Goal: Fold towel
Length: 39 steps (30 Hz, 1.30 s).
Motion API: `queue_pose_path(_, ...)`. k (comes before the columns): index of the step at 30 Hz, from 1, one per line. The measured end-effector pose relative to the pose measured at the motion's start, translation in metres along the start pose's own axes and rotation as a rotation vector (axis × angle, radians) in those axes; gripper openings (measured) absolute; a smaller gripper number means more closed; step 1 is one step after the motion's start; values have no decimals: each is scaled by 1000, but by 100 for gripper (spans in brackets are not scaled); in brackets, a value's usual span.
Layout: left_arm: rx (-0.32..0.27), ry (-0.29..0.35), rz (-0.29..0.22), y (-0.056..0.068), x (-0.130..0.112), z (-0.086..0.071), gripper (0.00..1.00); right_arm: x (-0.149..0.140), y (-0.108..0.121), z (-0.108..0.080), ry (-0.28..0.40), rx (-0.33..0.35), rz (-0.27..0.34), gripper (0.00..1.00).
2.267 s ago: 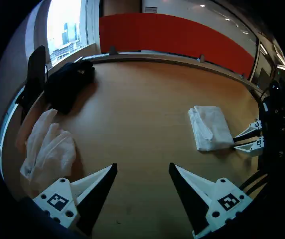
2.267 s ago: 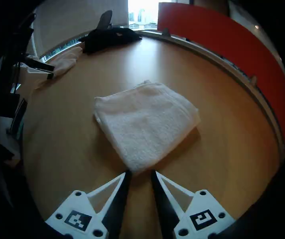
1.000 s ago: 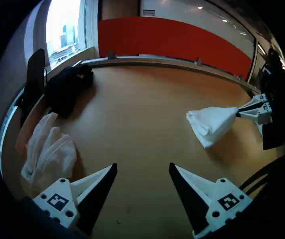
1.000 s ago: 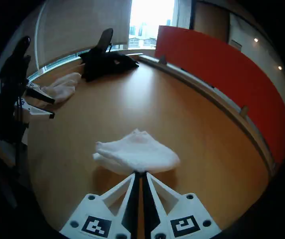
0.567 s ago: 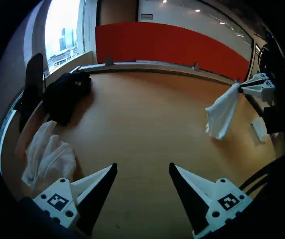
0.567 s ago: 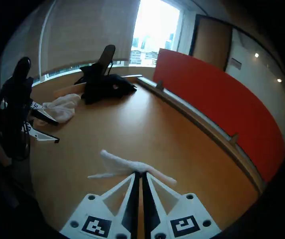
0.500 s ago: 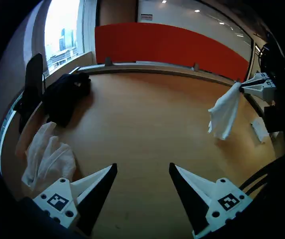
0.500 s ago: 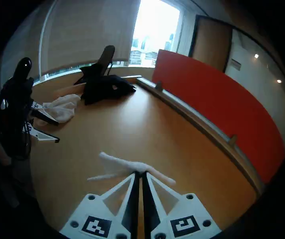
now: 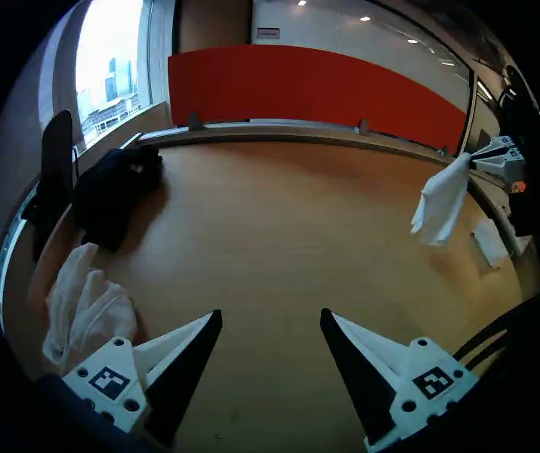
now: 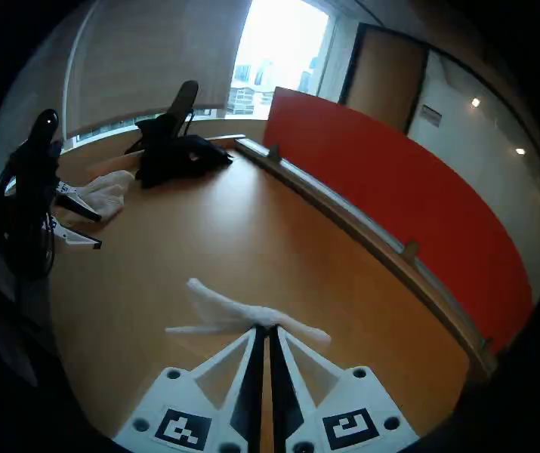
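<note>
At the right white two-finger gripper (image 10: 268,329): pinched together on one edge of the white terry towel (image 10: 248,313), cloth pressed from both sides. Hoisted off the tan wooden table (image 9: 270,219), where moments ago lay flat and folded; now dangles limp, seemingly clear of the wood. At the left white gripper (image 9: 270,315): spread wide, empty, low over the table, well apart from the towel. Farther out, a crumpled white cloth (image 9: 84,309) and a black fabric bag (image 9: 111,192). Likely means carrying away a finished fold, or shaking out to refold.
</note>
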<state>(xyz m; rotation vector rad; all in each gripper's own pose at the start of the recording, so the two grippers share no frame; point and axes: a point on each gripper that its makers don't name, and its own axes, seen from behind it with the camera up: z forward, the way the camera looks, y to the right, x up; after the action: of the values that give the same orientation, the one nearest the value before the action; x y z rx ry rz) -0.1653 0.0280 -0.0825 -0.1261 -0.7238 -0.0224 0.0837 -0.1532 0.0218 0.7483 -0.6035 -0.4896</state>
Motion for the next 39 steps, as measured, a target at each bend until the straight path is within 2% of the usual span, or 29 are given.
queue_pose_path(12,0,-12,15,11,0,1,97,-49,62,-36,-45,-48,50,4)
queue_pose_path(22,11,-19,25,13,1,-1,97,-87,116,-67,-78,-105,93,4)
queue_pose_path(39,28,-33,28,18,-5,-3,97,-144,186,-119,-149,-210,147,4)
